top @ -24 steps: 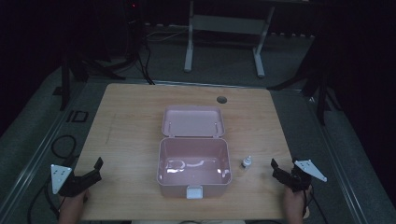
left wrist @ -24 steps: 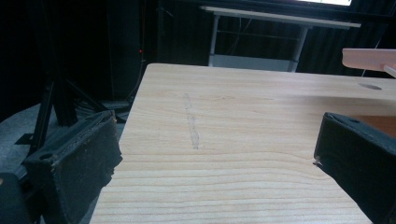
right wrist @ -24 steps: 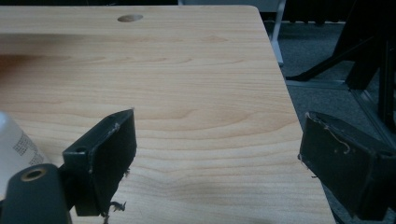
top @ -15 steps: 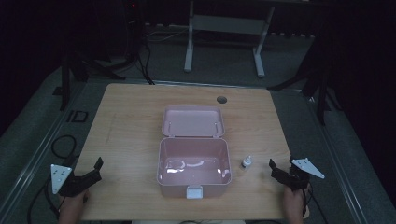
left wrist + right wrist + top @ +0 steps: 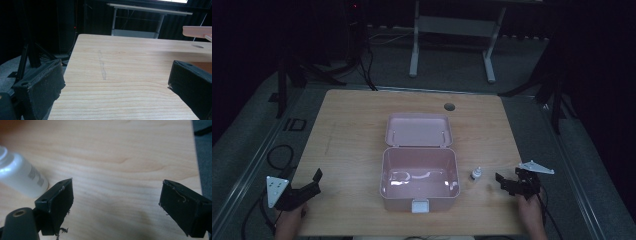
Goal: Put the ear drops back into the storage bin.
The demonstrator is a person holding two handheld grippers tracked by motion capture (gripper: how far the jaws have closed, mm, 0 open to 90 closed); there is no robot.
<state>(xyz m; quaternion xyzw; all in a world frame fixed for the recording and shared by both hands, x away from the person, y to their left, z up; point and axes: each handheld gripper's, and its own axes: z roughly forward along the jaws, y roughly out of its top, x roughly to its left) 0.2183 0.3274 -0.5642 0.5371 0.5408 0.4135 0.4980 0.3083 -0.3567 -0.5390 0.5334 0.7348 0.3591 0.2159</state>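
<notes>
While the left tongs (image 5: 312, 182) sit parked wide open & empty at the bench's (image 5: 352, 130) near-left corner, the right tongs (image 5: 502, 182) have edged inward vs a sec ago, jaws spread w/ nothing between, closing on the small white bottle (image 5: 476, 173) standing just right of the pink box (image 5: 419, 192). Likely a pickup approach; box is lid-open, looks empty bar glare.
</notes>
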